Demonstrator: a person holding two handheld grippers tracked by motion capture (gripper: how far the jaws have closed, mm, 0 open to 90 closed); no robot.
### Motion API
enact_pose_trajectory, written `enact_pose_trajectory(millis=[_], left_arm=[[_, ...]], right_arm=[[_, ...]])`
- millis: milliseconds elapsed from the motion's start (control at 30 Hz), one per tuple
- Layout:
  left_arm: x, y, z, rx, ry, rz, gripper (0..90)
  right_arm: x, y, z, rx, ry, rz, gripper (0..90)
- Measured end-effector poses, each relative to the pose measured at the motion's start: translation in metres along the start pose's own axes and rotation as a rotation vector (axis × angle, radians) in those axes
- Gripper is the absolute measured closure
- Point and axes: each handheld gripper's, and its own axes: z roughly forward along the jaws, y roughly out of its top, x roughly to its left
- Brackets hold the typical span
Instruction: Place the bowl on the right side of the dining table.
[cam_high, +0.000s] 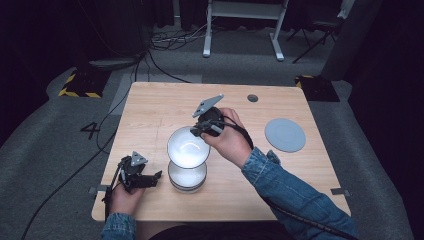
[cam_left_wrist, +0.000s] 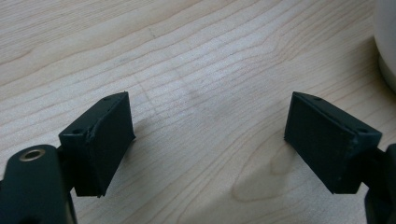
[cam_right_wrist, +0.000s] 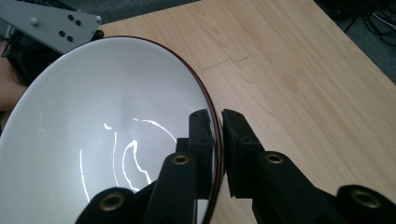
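Gripping tools frame the scene, and going from the left, the left gripper (cam_high: 150, 179) lies low at about 7 o'clock on the wooden table (cam_high: 150, 107), resting in the person's left hand (cam_high: 124, 200) with its jaws wide apart and nothing between them; in its own view the two black pads (cam_left_wrist: 105, 140) straddle bare wood grain, with a pale curved wall of the stacked bowls (cam_left_wrist: 386, 42) just showing at 2 o'clock. It seems parked there to keep clear while staying close enough to steady the stack if needed. Just beside it toward the centre stands that stack of white bowls (cam_high: 187, 177). Above it, tilted, is a white bowl (cam_high: 187, 146) with a dark rim, held off the stack by the right gripper (cam_high: 199, 131), whose jaws are clamped on the rim, one pad inside and one outside. The edge grip probably suits a thin, smooth wall that offers no other purchase; the tilt likely follows from lifting at one side. Over at 3 o'clock a grey round plate (cam_high: 285, 134) lies flat, well apart from the bowls, perhaps a place to set things down.
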Motion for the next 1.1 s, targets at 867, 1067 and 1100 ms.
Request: enact_pose_trajectory(millis=[867,1067,1100], left_arm=[[0.000,0.000,0.000,-0.004,0.003,-0.004,15.8],[0.000,0.000,0.000,-0.004,0.003,-0.004,15.8],[0.000,0.000,0.000,-0.002,0.003,-0.002,15.8]], right_arm=[[-0.085,0.009,-0.036,-0.035,-0.187,0.121,82.7],[-0.107,-0.005,-0.044,-0.039,-0.232,0.174,82.6],[-0.114,-0.011,-0.047,-0.033,-0.247,0.194,82.6]])
